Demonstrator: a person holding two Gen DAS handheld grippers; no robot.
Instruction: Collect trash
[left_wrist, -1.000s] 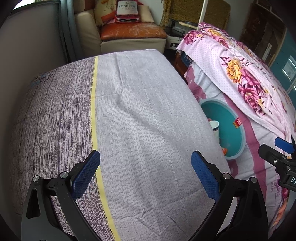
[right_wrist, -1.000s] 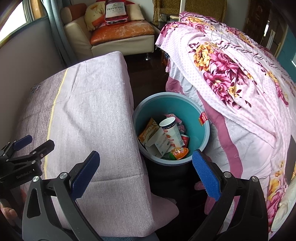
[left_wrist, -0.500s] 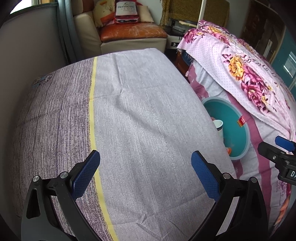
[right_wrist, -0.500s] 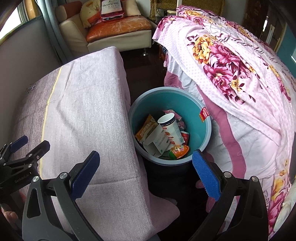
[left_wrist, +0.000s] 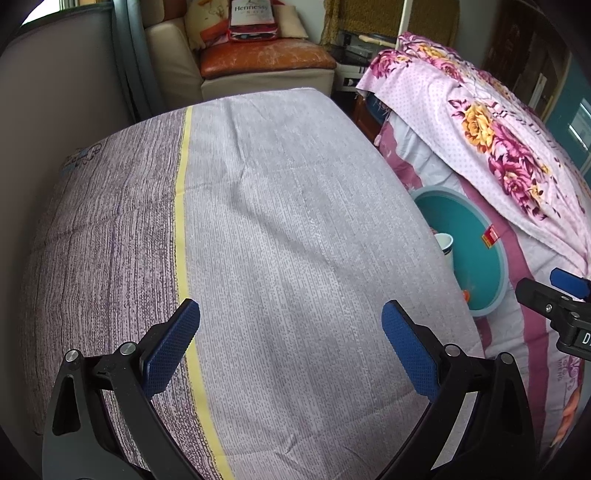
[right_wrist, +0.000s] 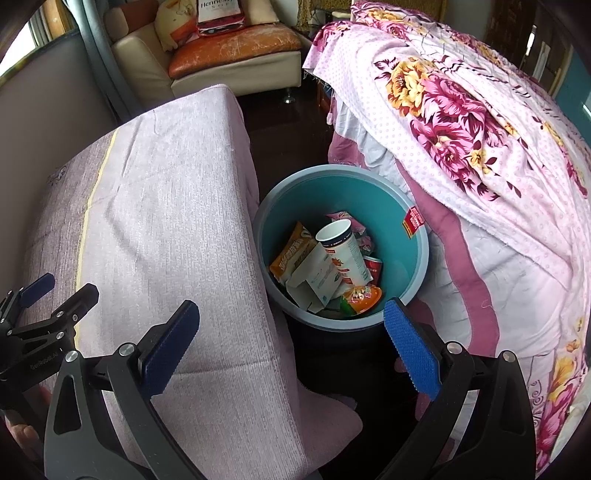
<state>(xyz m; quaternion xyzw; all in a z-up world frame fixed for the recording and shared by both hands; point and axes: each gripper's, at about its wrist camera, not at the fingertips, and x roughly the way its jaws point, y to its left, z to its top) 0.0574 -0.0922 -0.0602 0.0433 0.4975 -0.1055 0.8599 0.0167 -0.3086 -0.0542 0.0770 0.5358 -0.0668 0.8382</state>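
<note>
Trash (right_wrist: 332, 266) in teal bin (right_wrist: 415, 266), just ahead of right hand-held gripper (right_wrist: 291, 350), both hand-held grippers spread empty

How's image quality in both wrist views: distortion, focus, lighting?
Left wrist: strong fisheye bowing of the striped cloth, dark vignette corners, sharp focus, soft even daylight. Right wrist: same barrel warp; bin contents crisp, floor below it deeply shadowed, window blown out top left.

Seating: cream armchair (left_wrist: 258, 66) with orange cushion
Bedding: pink floral bedspread (right_wrist: 480, 122)
Floor: dark floor (right_wrist: 284, 129)
Light: daylight
</note>
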